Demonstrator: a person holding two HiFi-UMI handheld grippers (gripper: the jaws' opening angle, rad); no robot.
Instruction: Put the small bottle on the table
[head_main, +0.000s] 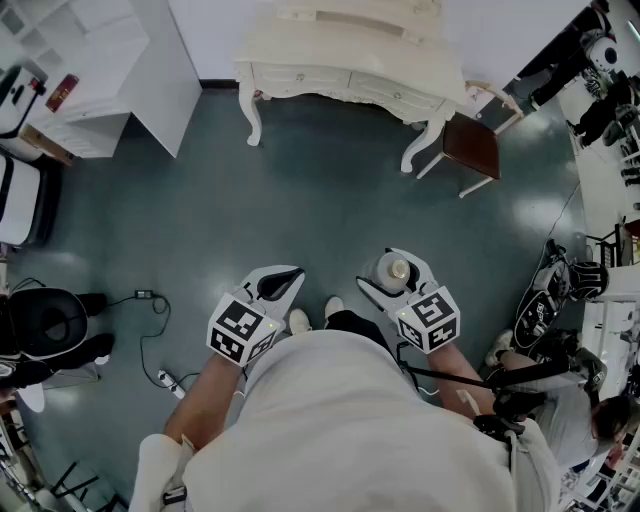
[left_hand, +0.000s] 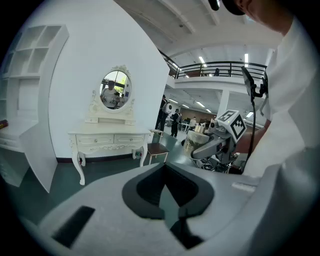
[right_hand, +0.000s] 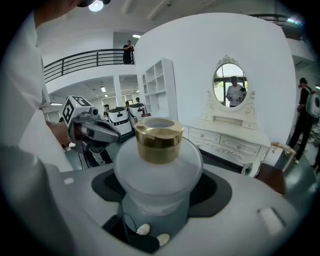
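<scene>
The carry is under way. The right gripper is clamped on the small bottle, which sits between its jaws over the grey floor, low and right of centre in the head view. It is well apart from the white worktop at the top of that frame. The left gripper, low and left of centre, has its jaws together with nothing in them.

By my reading, the next move is to walk the bottle across the open floor to the worktop. It should then be set down upright on a bare part of the top before the jaws let go. The dark stool beside the worktop's right leg looks easy to avoid.

The head view alone shows the stretch of floor still to cross and both grippers side by side. The right gripper view gives the grip itself. The frosted body is seated between the dark pads and the gold cap points away from the camera. It also shows an oval mirror above the worktop, which the head view does not. The left gripper view shows the held bottle from the side, right of centre.
</scene>
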